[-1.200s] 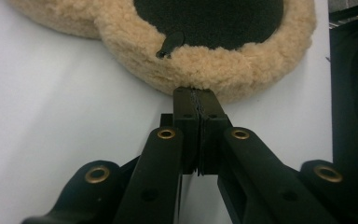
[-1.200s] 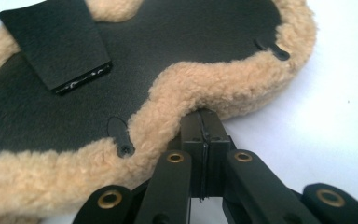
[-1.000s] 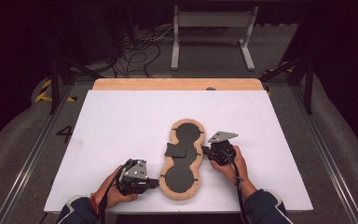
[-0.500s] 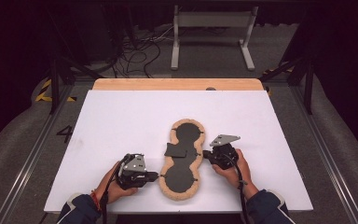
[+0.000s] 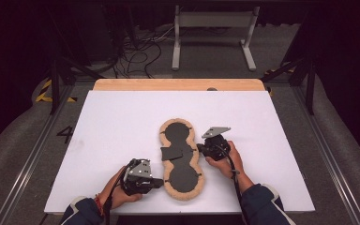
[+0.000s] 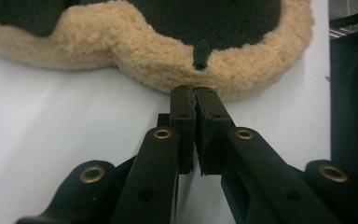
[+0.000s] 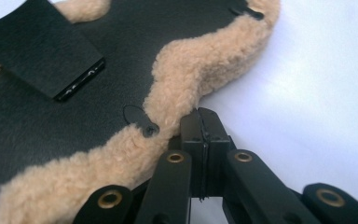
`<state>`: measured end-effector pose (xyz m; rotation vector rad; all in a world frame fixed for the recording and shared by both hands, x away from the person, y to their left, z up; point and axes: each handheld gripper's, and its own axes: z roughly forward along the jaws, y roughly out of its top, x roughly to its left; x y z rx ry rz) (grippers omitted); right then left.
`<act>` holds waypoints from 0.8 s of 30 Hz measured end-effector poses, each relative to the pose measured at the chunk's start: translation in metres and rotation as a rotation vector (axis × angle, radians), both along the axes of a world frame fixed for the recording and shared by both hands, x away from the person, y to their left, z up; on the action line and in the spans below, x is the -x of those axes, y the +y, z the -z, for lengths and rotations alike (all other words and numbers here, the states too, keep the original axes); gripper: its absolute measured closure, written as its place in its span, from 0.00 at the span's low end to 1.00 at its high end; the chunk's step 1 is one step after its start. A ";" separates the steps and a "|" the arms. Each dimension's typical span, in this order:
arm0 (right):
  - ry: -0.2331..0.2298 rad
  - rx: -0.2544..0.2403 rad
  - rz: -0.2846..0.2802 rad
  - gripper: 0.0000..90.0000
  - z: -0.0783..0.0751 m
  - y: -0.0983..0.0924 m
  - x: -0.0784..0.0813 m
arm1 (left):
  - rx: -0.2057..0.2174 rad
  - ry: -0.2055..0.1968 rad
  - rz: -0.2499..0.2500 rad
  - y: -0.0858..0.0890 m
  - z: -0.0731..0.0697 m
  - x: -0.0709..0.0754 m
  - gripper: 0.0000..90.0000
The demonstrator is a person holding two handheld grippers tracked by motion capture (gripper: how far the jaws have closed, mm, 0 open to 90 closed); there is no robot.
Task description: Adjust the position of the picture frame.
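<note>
On the white desk (image 5: 122,122), near centre: one fleece pad (image 5: 180,159), peanut-shaped, tan pile rim around a black inner face, long axis running near to far. A black flap (image 5: 176,152) lies across its waist, jutting to the left.

Left hand-held gripper (image 5: 158,183): rests low on the desk at the near left of the pad, pointing right. Jaws pressed together with nothing between them; tips at the fleece rim of the pad's near lobe, just below a small black tab (image 6: 200,53) sewn into the rim. Contact with the pile cannot be told for certain.

Right hand-held gripper (image 5: 200,148): sits at the right of the pad's waist, pointing left, grey three-cornered plate on top. Jaws fully together, empty; tips just beside the fleece rim where it curves inward, near a second black tab (image 7: 140,119).

Both hands grip their tools from the near edge, dark sleeves showing. Beyond the desk's far side: a wooden strip (image 5: 178,84), then floor with cables (image 5: 138,51) and a grey metal stand (image 5: 213,28).
</note>
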<state>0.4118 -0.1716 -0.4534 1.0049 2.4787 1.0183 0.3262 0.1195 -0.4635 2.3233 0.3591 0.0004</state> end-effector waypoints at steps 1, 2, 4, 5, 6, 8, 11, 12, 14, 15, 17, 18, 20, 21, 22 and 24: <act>0.001 0.001 -0.003 1.00 0.000 0.001 -0.001 | -0.002 0.000 0.002 -0.003 0.000 0.002 0.96; 0.007 -0.007 -0.005 1.00 0.000 0.000 -0.003 | -0.005 -0.004 0.000 -0.005 -0.001 0.004 0.96; -0.001 0.002 -0.006 1.00 0.000 0.000 -0.003 | -0.007 -0.009 -0.001 -0.012 -0.001 0.007 0.96; -0.005 0.010 -0.004 1.00 0.000 0.000 -0.003 | -0.010 -0.011 -0.005 -0.013 -0.001 0.008 0.96; -0.005 0.010 -0.004 1.00 0.000 0.000 -0.003 | -0.010 -0.011 -0.005 -0.013 -0.001 0.008 0.96; -0.003 0.018 -0.009 0.98 -0.001 -0.002 -0.002 | -0.011 -0.016 0.001 -0.016 -0.001 0.009 0.96; 0.006 -0.002 -0.004 0.97 -0.004 -0.009 0.002 | -0.005 -0.012 0.006 -0.015 -0.001 0.010 0.95; 0.006 -0.002 -0.004 0.97 -0.004 -0.009 0.002 | -0.005 -0.012 0.006 -0.015 -0.001 0.010 0.95; -0.006 0.008 -0.008 1.00 -0.006 -0.014 0.009 | -0.011 -0.027 0.021 -0.014 -0.003 0.010 0.94; -0.011 0.007 -0.011 1.00 -0.008 -0.017 0.013 | -0.017 -0.045 0.017 -0.012 -0.004 0.009 0.94; -0.021 0.015 -0.021 1.00 -0.010 -0.025 0.022 | -0.002 -0.047 -0.005 -0.006 -0.007 0.006 0.94; -0.025 0.015 -0.028 1.00 -0.011 -0.029 0.028 | 0.006 -0.051 -0.016 -0.004 -0.009 0.005 0.94; -0.018 -0.009 -0.030 1.00 -0.012 -0.038 0.039 | 0.029 -0.084 -0.065 0.008 -0.017 -0.004 0.94; -0.020 -0.014 -0.035 1.00 -0.014 -0.044 0.048 | 0.039 -0.090 -0.084 0.012 -0.019 -0.008 0.95; -0.021 -0.023 -0.040 1.00 -0.015 -0.047 0.053 | 0.048 -0.106 -0.133 0.021 -0.024 -0.018 0.95; -0.019 -0.044 -0.063 1.00 -0.017 -0.056 0.073 | 0.058 -0.110 -0.160 0.026 -0.025 -0.025 0.96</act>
